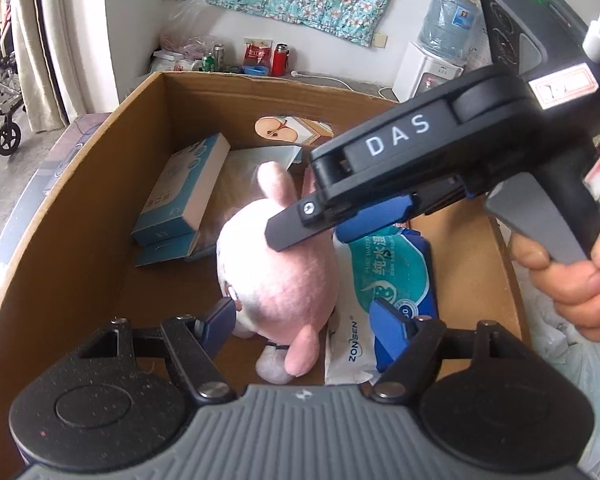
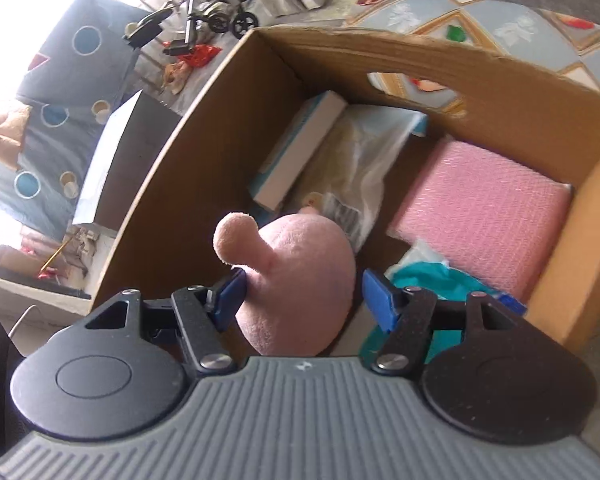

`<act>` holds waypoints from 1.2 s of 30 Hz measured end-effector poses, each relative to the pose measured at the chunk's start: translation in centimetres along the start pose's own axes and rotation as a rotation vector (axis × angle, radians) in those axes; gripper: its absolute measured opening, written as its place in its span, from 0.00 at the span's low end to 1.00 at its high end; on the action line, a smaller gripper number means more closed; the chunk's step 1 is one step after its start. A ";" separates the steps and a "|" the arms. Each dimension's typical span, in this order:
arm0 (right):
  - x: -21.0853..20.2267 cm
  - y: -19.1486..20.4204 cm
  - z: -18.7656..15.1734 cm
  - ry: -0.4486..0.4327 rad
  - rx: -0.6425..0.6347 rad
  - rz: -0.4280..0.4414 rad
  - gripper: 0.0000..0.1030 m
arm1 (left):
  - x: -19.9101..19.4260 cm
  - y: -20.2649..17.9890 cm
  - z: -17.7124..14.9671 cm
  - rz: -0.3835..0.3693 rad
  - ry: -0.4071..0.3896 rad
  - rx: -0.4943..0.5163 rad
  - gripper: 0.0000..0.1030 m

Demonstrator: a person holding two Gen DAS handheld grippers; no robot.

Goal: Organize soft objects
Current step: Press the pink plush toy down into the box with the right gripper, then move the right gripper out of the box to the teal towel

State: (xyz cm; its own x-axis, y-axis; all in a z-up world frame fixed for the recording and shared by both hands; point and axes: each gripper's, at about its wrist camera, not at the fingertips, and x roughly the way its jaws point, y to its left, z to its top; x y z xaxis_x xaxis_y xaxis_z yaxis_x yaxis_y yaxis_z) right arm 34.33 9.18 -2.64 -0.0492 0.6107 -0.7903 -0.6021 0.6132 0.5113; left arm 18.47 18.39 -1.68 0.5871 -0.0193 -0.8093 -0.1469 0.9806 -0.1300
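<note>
right hand-held gripper (image 2: 302, 296): I have it spread around plush (image 2: 300, 280) in box (image 1: 80, 200)
left hand-held gripper (image 1: 304, 320): open, empty
done: plush, wipes (image 1: 388, 276) boxed
left: unclear

My right tongs (image 1: 320, 232) cover the pink plush toy's (image 1: 276, 276) head, and I cannot read the blurred box (image 2: 296, 152) label.

Open cardboard box (image 1: 80, 216) holding, on its floor: pink plush toy (image 1: 276, 276), wet-wipes pack (image 1: 388, 280) touching it, two stacked blue-white cartons (image 1: 184, 188) against one wall, and pink padded package (image 2: 484, 216).
</note>
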 end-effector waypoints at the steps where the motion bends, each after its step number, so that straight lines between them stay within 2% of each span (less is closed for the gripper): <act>1: -0.3 -0.1 -0.1 -0.005 0.000 -0.015 0.61 | 0.3 -0.2 0.1 0.001 0.002 0.005 0.73; 3: -0.6 -0.1 -0.2 -0.009 -0.007 -0.024 0.61 | 0.4 -0.4 0.2 0.005 0.006 0.008 0.73; 10: -1.0 2.7 0.0 -0.008 -0.088 -0.154 0.64 | 1.0 -0.5 0.7 0.014 0.005 -0.005 0.73; 12: -1.5 3.8 0.2 -0.024 -0.126 -0.215 0.64 | 1.1 -0.4 0.8 0.021 0.012 -0.014 0.73; 18: -3.7 6.6 1.4 -0.047 -0.176 -0.365 0.66 | 1.0 -0.1 1.0 0.016 0.006 -0.034 0.73; 22: -5.9 9.0 3.0 -0.065 -0.195 -0.418 0.66 | 1.3 -0.5 0.9 0.037 0.001 -0.006 0.75; 25: -8.1 11.0 3.8 -0.110 -0.231 -0.396 0.67 | 1.8 -1.0 0.9 0.071 0.011 0.015 0.75; 29: -10.3 11.8 4.3 -0.136 -0.208 -0.291 0.68 | 2.0 -1.6 0.7 0.100 0.012 0.034 0.77; 33: -10.4 10.9 4.1 -0.132 -0.159 -0.213 0.70 | 1.9 -1.6 0.7 0.104 0.008 0.028 0.77; 36: -9.8 9.5 3.5 -0.121 -0.103 -0.212 0.70 | 2.0 -1.5 0.6 0.100 0.008 0.017 0.77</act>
State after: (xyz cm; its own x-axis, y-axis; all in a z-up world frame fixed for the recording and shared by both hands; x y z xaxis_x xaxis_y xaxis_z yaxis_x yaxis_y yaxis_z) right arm 31.85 10.80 11.16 0.1788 0.5329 -0.8271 -0.6672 0.6835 0.2961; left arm 20.36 17.04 -2.74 0.5635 0.0777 -0.8225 -0.1912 0.9808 -0.0383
